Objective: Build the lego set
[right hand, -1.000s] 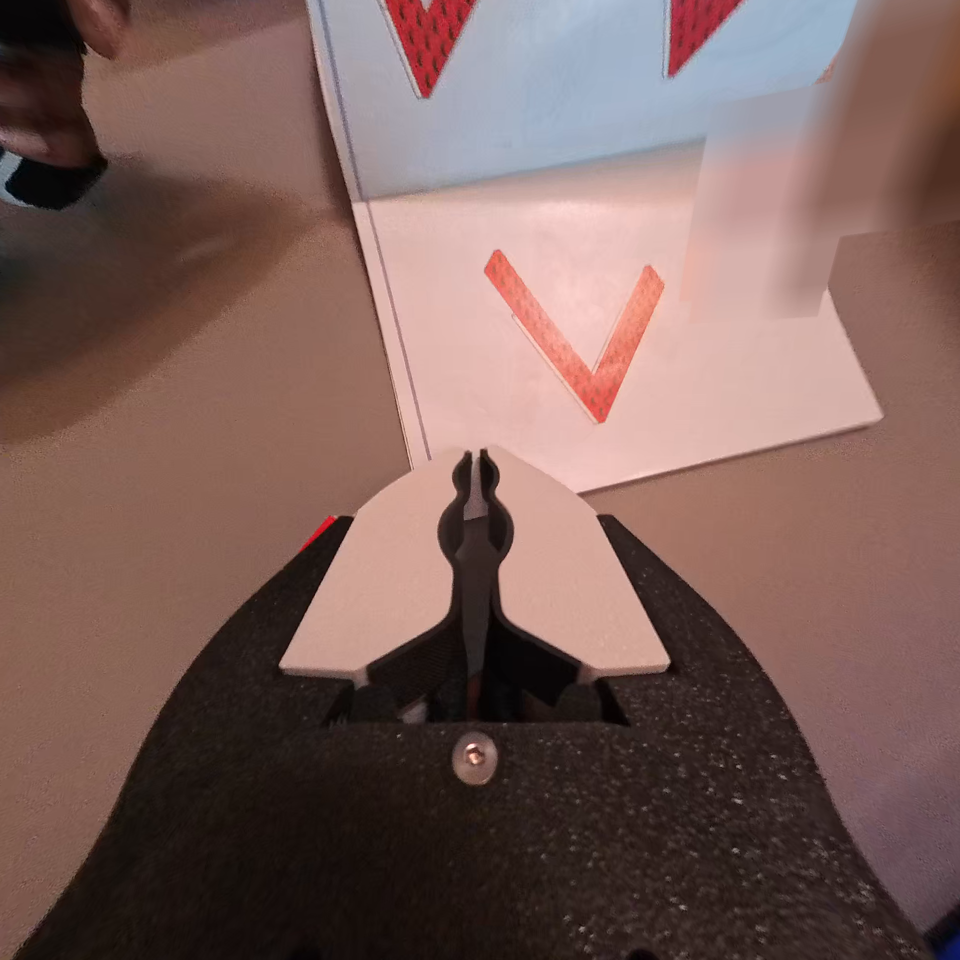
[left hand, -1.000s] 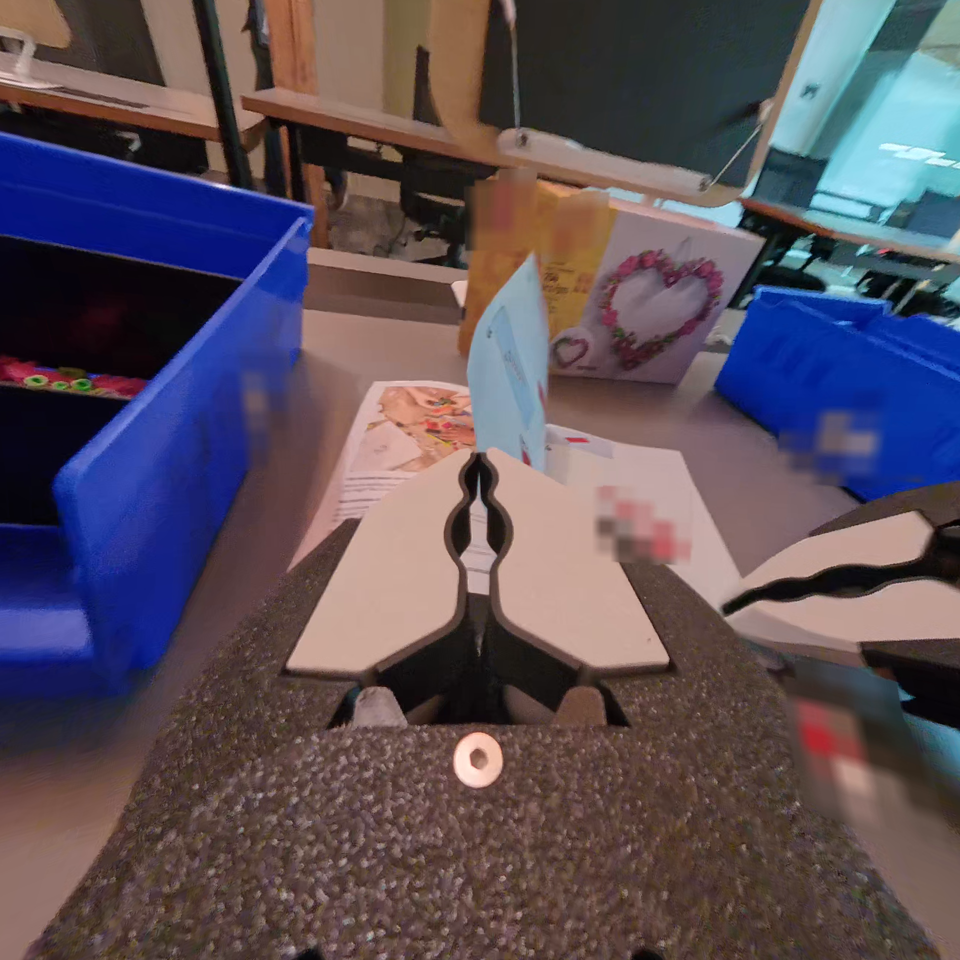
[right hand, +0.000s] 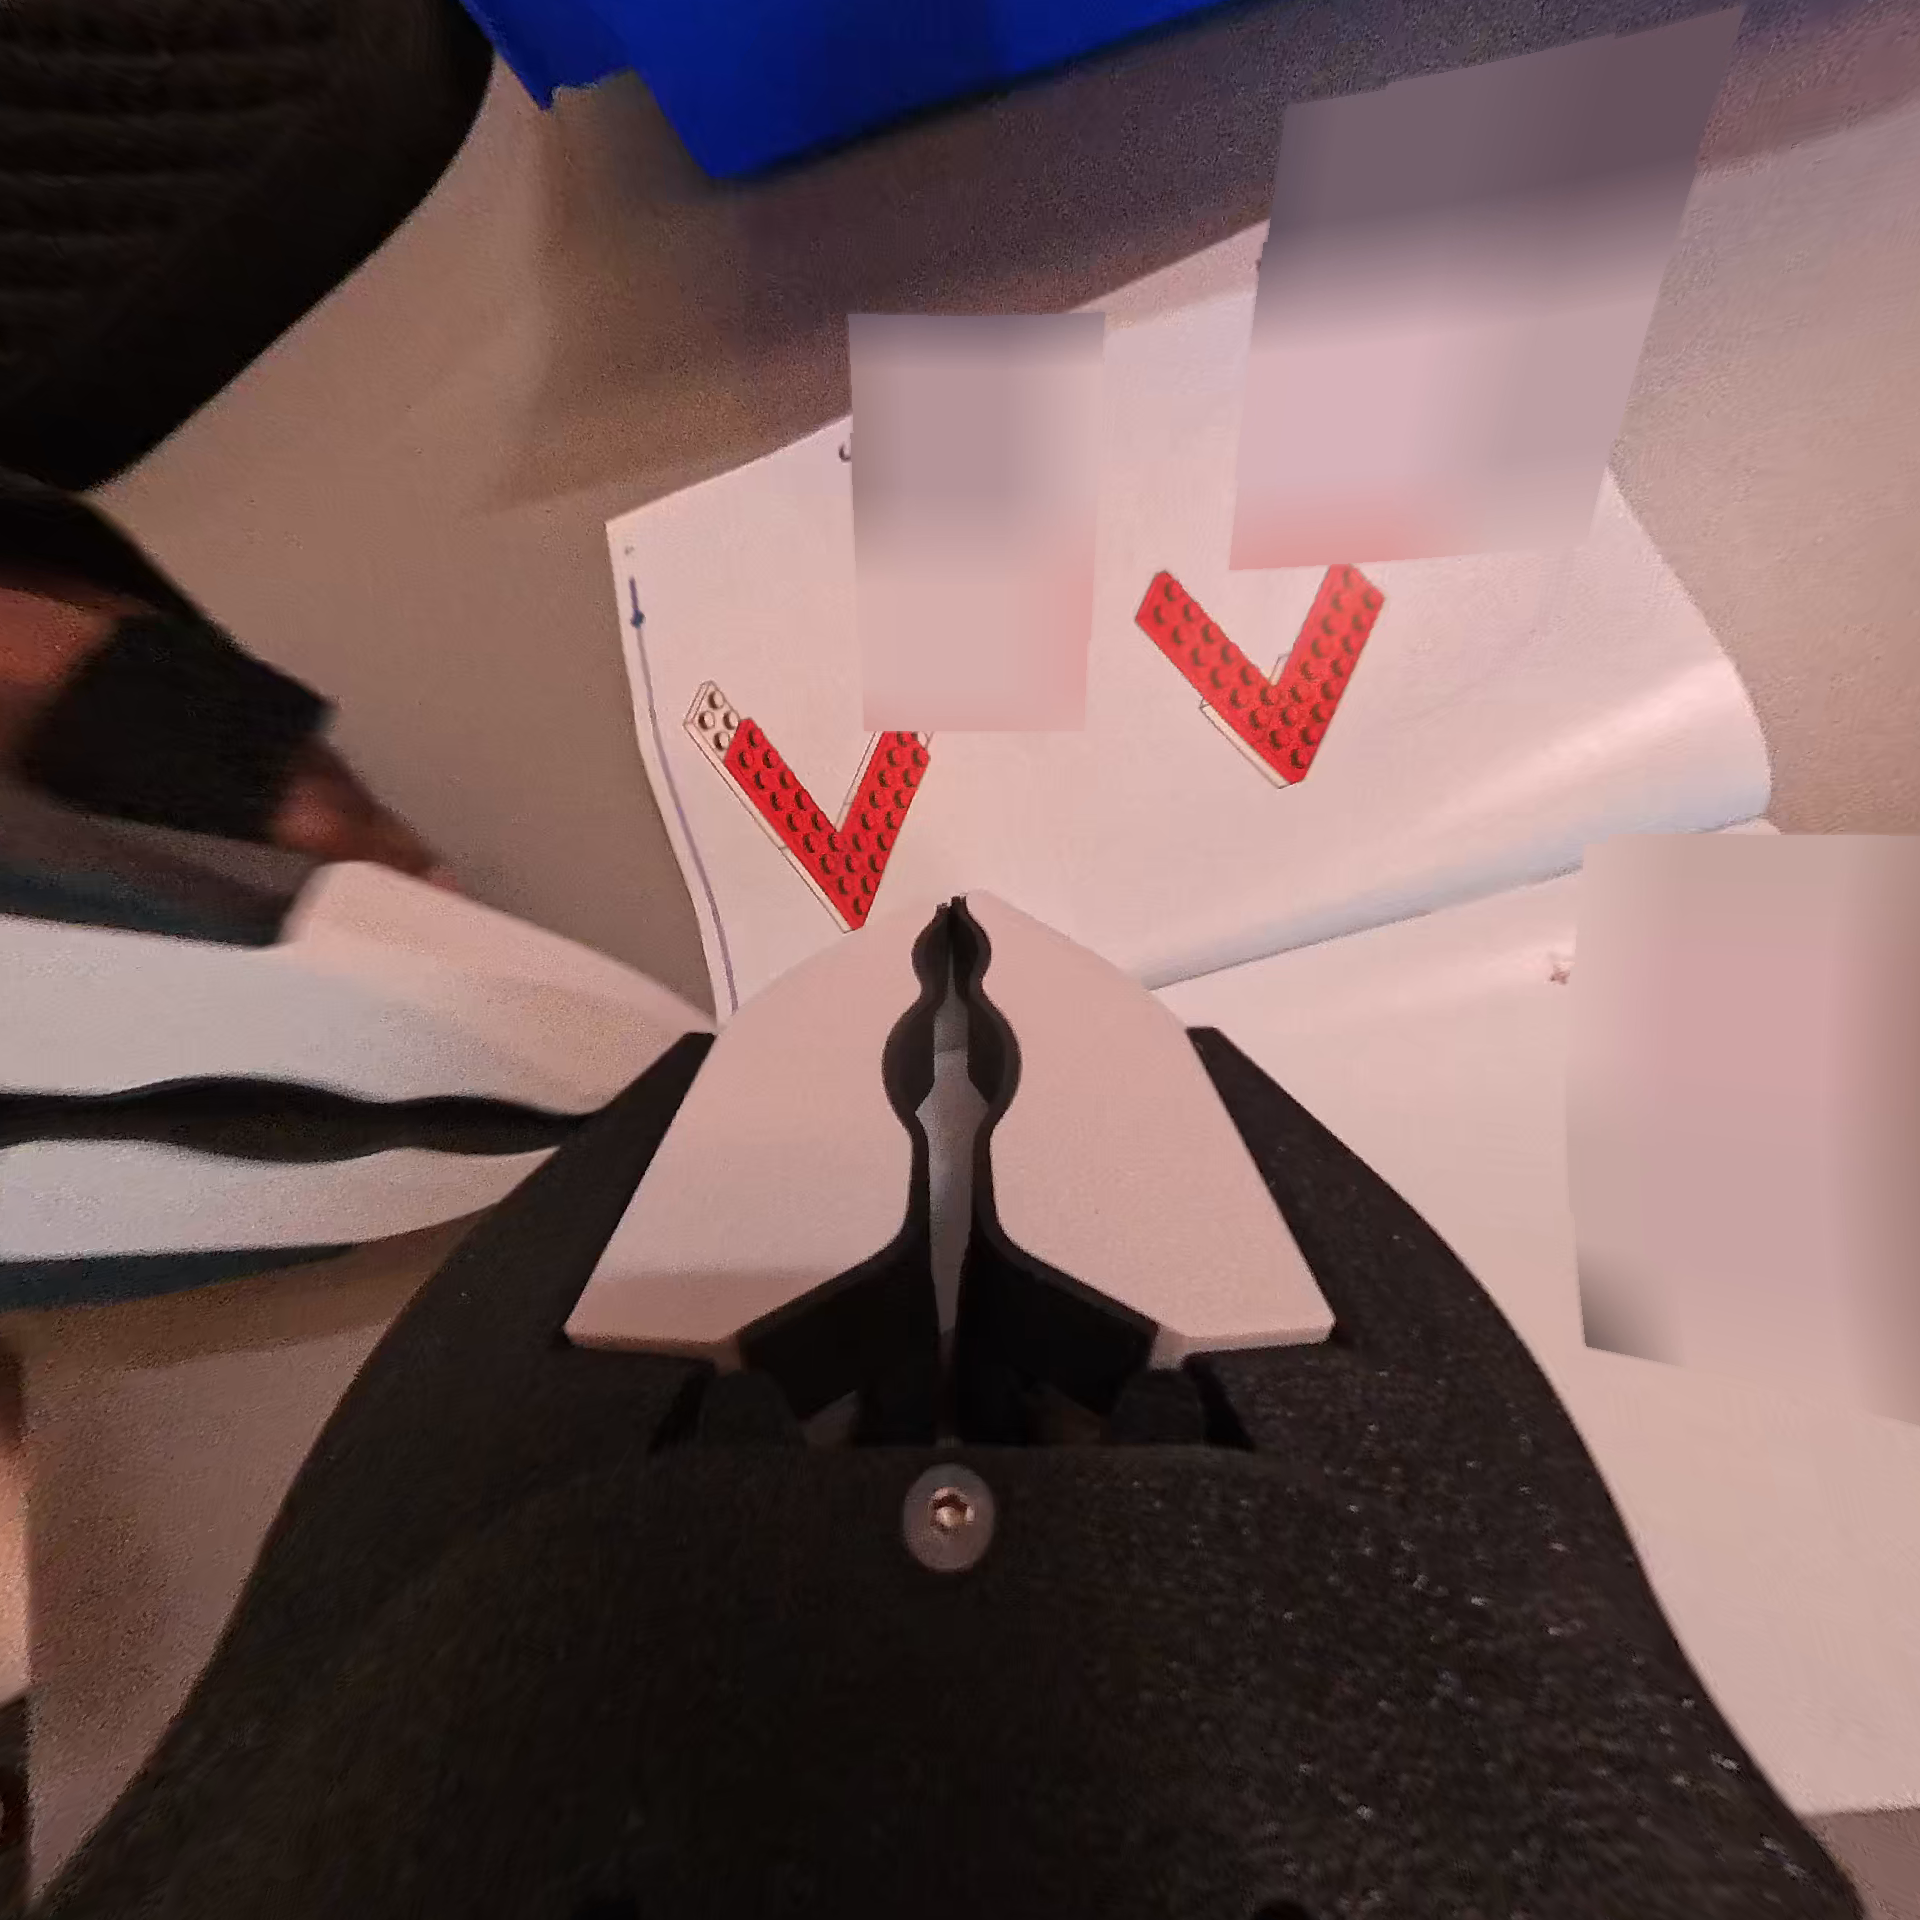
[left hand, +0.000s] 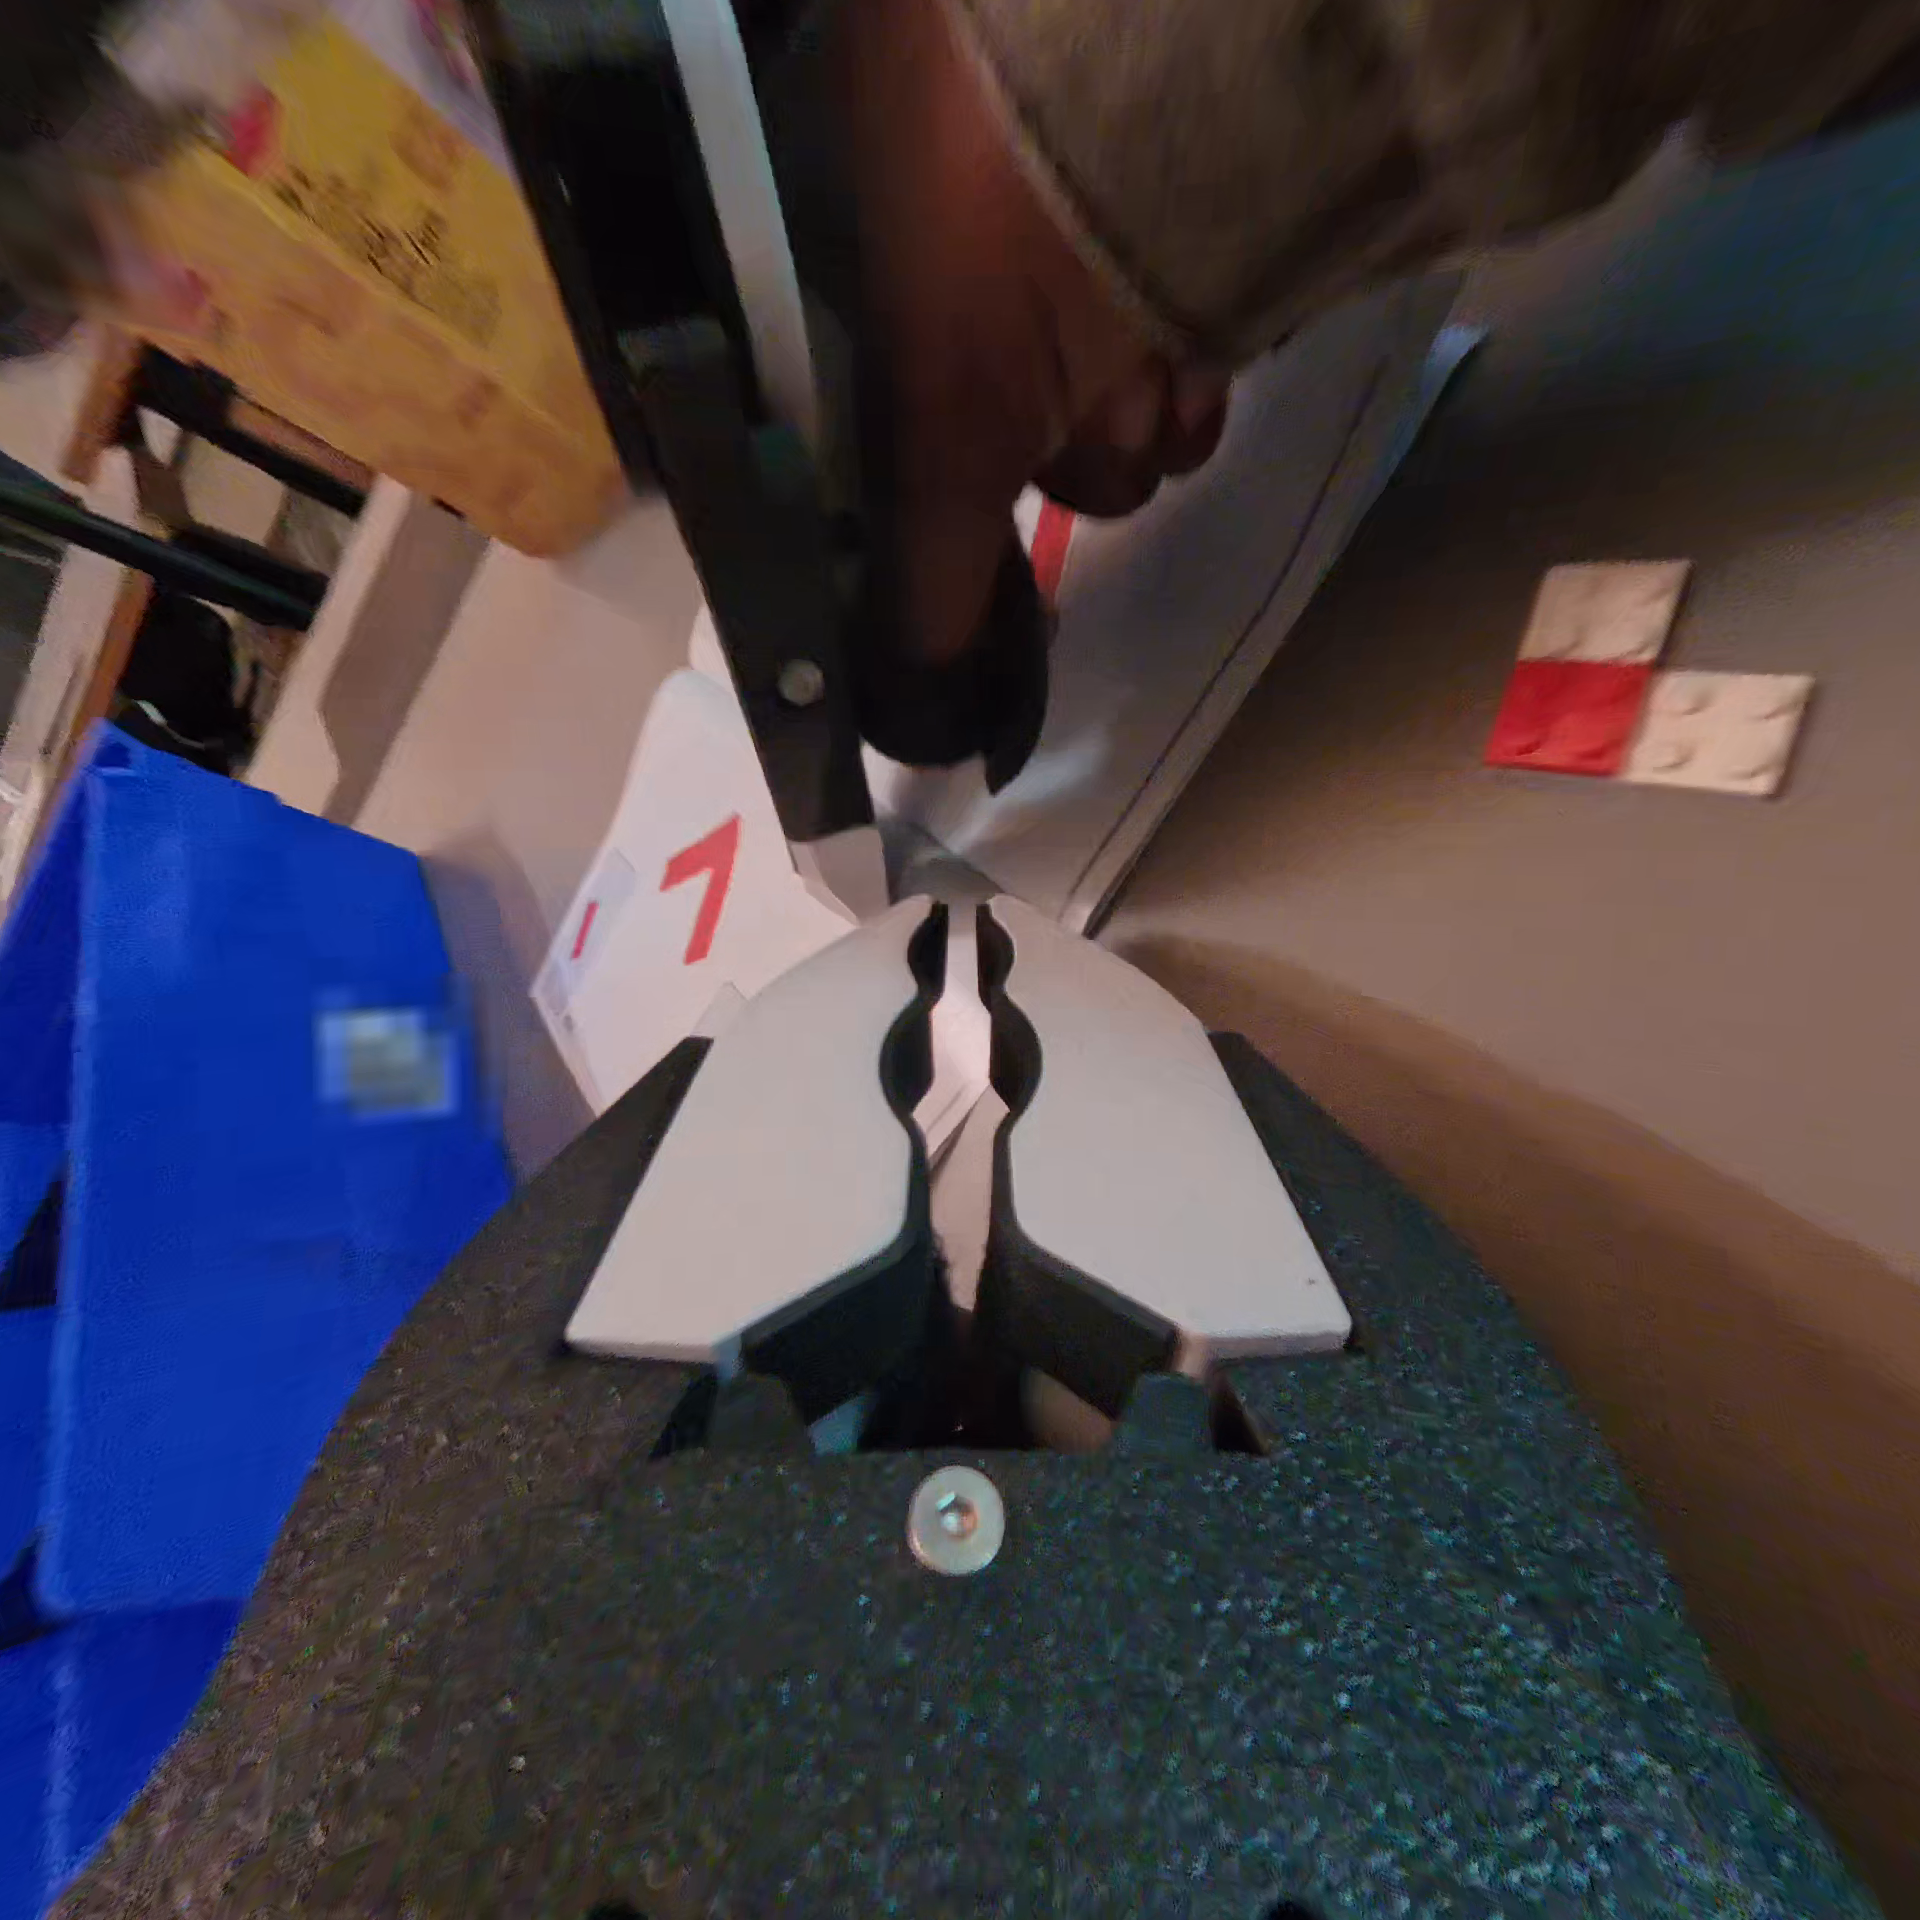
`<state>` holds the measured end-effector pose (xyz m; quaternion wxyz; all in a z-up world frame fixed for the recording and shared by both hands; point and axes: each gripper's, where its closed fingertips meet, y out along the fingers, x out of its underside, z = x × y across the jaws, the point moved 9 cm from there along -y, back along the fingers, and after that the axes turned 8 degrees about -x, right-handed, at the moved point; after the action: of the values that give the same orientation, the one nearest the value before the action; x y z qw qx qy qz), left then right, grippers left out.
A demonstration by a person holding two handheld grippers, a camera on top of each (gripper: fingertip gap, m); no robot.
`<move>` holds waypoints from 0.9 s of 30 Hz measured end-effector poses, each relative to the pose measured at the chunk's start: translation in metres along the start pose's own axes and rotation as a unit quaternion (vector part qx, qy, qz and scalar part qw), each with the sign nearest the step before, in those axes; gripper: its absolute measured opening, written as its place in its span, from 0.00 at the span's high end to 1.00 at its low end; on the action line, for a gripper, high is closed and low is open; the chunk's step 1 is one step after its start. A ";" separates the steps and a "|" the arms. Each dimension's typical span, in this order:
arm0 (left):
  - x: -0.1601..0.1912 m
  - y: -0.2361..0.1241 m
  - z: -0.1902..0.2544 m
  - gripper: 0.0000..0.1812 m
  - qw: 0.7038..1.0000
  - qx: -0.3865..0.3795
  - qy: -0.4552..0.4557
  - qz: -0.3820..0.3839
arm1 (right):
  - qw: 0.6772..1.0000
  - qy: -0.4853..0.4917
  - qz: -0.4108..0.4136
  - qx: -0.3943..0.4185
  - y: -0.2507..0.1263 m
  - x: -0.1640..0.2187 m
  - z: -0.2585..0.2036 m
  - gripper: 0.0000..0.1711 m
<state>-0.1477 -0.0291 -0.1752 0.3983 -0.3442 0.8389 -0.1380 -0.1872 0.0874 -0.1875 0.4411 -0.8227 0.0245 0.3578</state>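
The white instruction booklet [right hand: 1039, 852] lies open on the grey table [right hand: 468, 416], showing printed red V-shaped plate drawings. My right gripper [right hand: 954, 909] is shut, its tips at the near edge of the open page. In the left wrist view it [left hand: 873, 842] comes down from above onto the booklet [left hand: 665, 935], held by a hand [left hand: 987, 416]. My left gripper [left hand: 961, 914] is just behind it with its jaws slightly apart and the white page showing through the gap. It also shows in the right wrist view [right hand: 520, 1117]. A small red-and-white plate assembly [left hand: 1652, 686] lies on the table to the right.
A blue bin [left hand: 208, 1143] stands close on the left of the booklet and shows at the top of the right wrist view [right hand: 831, 73]. A yellow cardboard box [left hand: 343, 260] is behind. The page's right side curls up [right hand: 1714, 779]. One gripper's finger ends stand about 6 cm off the other's.
The light-blue page that stood upright in my left gripper now lies flat. My left jaws have parted slightly. My right gripper has moved onto the booklet, close in front of the left one.
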 end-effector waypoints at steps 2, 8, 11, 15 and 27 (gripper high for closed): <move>0.005 0.013 0.003 0.99 1.000 0.023 -0.018 -0.007 | 0.999 0.022 0.011 -0.023 -0.002 0.003 0.003 1.00; 0.004 0.020 0.005 1.00 0.998 0.053 -0.008 -0.024 | 0.952 0.237 0.112 -0.158 -0.019 0.012 0.020 1.00; -0.002 0.019 0.003 1.00 1.000 0.022 0.021 -0.008 | 0.935 0.291 0.102 -0.174 -0.012 0.024 0.030 1.00; -0.010 0.027 0.006 1.00 0.998 0.046 0.039 0.017 | 0.929 0.302 0.108 -0.184 -0.011 0.025 0.032 1.00; -0.006 0.032 0.005 1.00 0.997 0.072 0.000 0.008 | 0.917 0.324 0.127 -0.192 -0.010 0.026 0.034 1.00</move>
<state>-0.1563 -0.0015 -0.1919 0.4227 -0.3082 0.8296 -0.1949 -0.1841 0.1261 -0.2085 0.1931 -0.9526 0.2011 0.1220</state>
